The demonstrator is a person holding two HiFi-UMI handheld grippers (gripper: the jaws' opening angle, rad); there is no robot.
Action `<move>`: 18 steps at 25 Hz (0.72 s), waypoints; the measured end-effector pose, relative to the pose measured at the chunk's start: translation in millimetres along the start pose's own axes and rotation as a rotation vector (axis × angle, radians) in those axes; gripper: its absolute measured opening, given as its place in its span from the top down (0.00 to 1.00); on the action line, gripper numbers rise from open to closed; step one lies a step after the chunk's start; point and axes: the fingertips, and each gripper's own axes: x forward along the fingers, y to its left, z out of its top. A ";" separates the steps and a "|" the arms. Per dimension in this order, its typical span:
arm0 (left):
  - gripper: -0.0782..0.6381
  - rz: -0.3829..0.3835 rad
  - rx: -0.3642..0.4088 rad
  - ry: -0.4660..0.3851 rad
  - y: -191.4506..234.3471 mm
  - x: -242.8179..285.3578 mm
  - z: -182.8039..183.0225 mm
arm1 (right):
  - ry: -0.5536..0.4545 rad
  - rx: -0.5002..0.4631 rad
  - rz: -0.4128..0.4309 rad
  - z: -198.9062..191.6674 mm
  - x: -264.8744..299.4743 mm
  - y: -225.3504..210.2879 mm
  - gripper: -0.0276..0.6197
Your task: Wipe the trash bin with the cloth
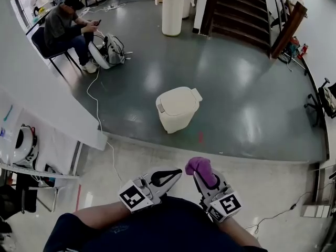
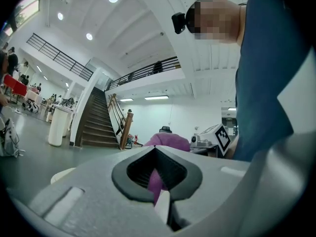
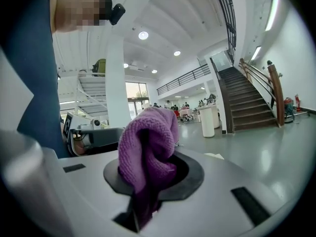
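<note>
A cream trash bin with its lid down stands on the dark floor, well ahead of both grippers. My right gripper is held close to my body and is shut on a bunched purple cloth. In the right gripper view the cloth bulges up out of the jaws of the right gripper. My left gripper sits just left of it, shut with nothing in it. In the left gripper view the cloth shows beyond the closed left gripper.
A person sits on a chair at the far left beside a backpack. A white cable runs along the floor. A tall white cylinder and stairs stand at the back. A white counter is at left, a chair at right.
</note>
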 end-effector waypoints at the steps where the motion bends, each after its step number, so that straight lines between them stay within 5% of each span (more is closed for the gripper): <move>1: 0.91 -0.011 0.000 0.001 12.9 -0.3 2.6 | -0.001 -0.001 -0.011 3.7 12.5 -3.1 0.84; 11: 0.91 -0.068 -0.020 0.002 79.5 27.1 18.8 | -0.001 0.014 -0.060 23.4 71.0 -33.7 0.84; 18: 0.91 0.010 -0.018 0.021 104.0 65.6 10.6 | -0.010 0.037 -0.036 16.9 72.6 -78.6 0.84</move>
